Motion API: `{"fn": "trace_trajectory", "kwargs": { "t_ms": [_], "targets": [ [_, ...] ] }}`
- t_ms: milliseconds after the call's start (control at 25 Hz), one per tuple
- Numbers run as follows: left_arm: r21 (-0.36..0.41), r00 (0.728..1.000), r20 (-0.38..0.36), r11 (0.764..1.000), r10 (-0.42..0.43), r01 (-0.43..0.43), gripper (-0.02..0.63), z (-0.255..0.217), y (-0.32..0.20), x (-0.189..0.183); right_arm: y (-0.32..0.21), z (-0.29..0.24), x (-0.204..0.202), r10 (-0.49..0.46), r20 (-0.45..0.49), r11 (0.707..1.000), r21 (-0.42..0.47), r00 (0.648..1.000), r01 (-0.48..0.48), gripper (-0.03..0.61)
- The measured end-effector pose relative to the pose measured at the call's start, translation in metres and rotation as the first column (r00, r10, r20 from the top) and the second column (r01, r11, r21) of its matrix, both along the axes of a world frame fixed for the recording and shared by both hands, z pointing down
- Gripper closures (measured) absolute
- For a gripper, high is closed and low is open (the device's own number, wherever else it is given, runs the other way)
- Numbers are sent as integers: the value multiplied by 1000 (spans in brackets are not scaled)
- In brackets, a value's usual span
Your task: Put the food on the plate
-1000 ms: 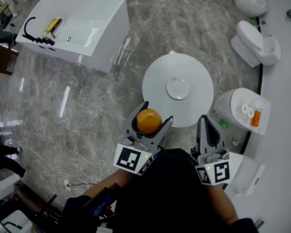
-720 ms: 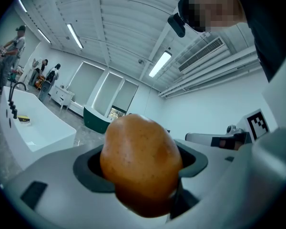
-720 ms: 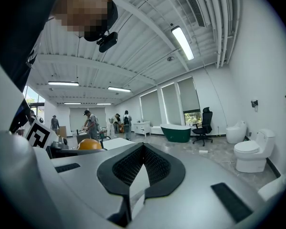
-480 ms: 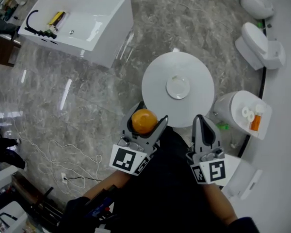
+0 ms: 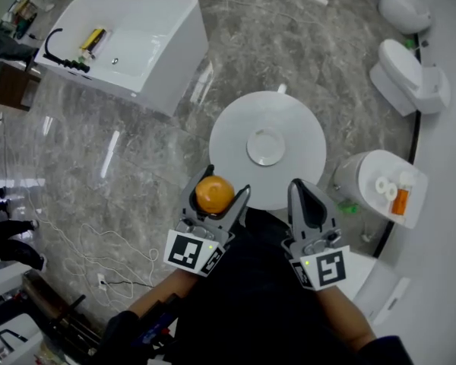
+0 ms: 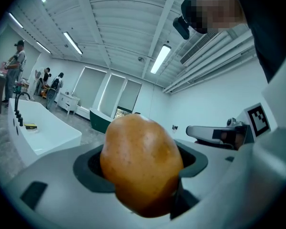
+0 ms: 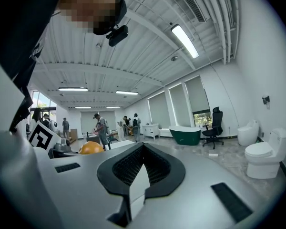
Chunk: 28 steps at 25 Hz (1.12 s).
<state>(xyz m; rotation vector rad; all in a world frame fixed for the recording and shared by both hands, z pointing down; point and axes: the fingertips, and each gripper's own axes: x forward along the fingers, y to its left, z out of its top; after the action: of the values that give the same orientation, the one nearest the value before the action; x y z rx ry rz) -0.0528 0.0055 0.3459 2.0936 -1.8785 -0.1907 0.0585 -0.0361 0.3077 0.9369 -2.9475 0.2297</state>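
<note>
- The left gripper (image 5: 216,191) pinches an orange (image 5: 213,194) between its jaws. The jaws cover the fruit's flanks and underside.
- In the head view the orange shows just off the near-left edge of the round white table (image 5: 235,124); its height above the floor cannot be told.
- The right gripper (image 5: 305,198) has its jaws pressed together, nothing between them, and its tip overlaps the table's near edge.
- A small white plate (image 5: 265,147) sits at the table's middle, apart from the orange.
- The person's dark clothing hides most of both arms.
</note>
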Motion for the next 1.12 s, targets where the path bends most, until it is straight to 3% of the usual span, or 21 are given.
{"fn": "trace_trajectory", "kwargs": {
  "t_ms": [160,440,720,840,1000,1120],
  "targets": [
    [-30,1000,10,1000,0,1,272,14,-7,13,-10,-3,9,-20,-34,997,72,999,22,577],
    [-76,1000,-11,997,1,-2,272,43,-22,21,-19,16,14,11,-56,1000,2,998,-11,577],
    [-123,996,-3,988,92,-91,272,89,-50,16,-25,26,2,25,-18,997,-73,1000,-26,577],
    [-156,992,-22,980,122,-124,272,110,-56,19,-30,28,1,49,-34,998,-45,998,-50,578],
    [-230,993,-72,967,93,-107,272,137,-69,12,-43,34,2,79,-71,996,-32,994,-81,577],
    [-258,992,-47,958,116,-124,272,150,-81,7,-50,36,0,97,-74,994,-39,993,-100,577]
  ]
}}
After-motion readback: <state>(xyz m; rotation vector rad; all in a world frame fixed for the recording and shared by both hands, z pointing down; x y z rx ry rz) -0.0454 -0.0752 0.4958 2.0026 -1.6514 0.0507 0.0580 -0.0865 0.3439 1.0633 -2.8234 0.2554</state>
